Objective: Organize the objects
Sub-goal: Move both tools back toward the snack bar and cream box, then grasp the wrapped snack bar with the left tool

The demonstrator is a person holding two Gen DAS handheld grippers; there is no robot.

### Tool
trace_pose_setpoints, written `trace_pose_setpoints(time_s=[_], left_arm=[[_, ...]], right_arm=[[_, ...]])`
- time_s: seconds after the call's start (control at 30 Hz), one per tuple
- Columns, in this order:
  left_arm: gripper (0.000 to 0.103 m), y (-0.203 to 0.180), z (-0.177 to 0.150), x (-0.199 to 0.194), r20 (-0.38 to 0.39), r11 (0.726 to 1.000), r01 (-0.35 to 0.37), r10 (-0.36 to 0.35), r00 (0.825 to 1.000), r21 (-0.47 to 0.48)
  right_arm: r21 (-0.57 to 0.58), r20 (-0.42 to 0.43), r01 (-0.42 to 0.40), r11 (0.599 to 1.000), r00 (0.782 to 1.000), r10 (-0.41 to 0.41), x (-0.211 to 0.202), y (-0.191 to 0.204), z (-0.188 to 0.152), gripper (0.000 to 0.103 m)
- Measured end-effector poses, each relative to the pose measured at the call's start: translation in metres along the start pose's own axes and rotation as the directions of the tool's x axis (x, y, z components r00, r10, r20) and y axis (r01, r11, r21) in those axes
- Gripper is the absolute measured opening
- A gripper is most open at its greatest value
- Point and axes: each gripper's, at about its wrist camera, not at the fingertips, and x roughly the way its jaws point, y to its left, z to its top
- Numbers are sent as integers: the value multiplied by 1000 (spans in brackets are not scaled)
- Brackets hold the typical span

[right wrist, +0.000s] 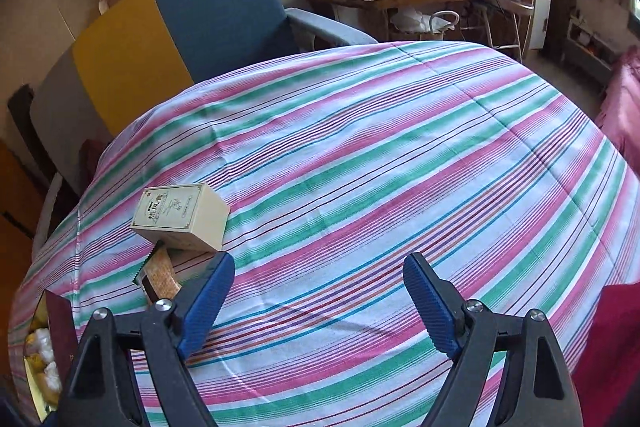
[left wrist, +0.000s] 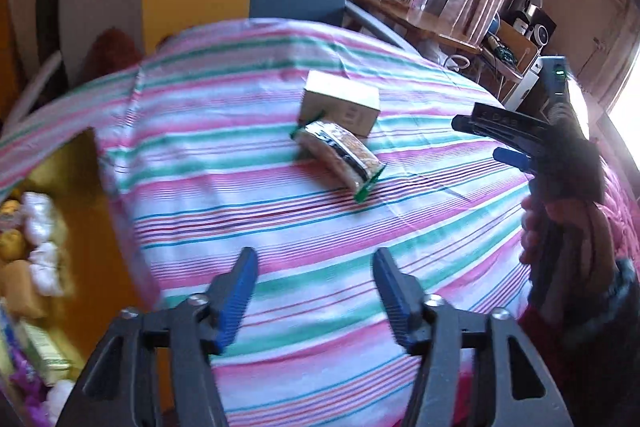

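Two things were left out on the striped surface (right wrist: 360,155): a small cream box (left wrist: 340,103) and a foil snack packet (left wrist: 340,151) lying right against its near side, touching or close to it. Off to my left sat a yellow bin (left wrist: 76,187) already holding a bunch of soft white and yellow stuff, so I figured that was where these were headed.

My left gripper (left wrist: 314,285) had its jaws spread wide with nothing in them, hovering short of the packet. My right gripper (right wrist: 318,293) was the same deal, wide open and empty, with the box and packet just off its left finger.

Where it could've gone sideways, in my opinion: the packet looked slippery and crinkly, so a pinch on the foil edge might have let it slide out. And since it was snug against the box, going for either one could've shoved the other across the cloth. The cloth itself looked loose too, so dragging a fingertip might have bunched it up. Both grippers aiming at the same spot also risked a bump.
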Motion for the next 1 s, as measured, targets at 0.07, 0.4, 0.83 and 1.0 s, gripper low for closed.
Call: trace_pose_setpoints(time_s=[0.07,0.4,0.83,1.0], left_arm=[[66,-2,5,14,-27,1000,15,-15,1000,-19],[78,-9,46,83,-106,994,40,-52,993,-106],[80,-19,94,152,-123,992,-58,45,991,-110],[39,-13,79,143,-103,995,-52,43,994,-83]], right_arm=[[0,-2,-10,1000,1000,10,-1,1,0,87],[13,-25,-58,998,998,58,2,-1,0,88],[55,-25,-96,994,995,97,1,-6,2,88],[41,-35,-108,993,993,109,3,-4,2,88]])
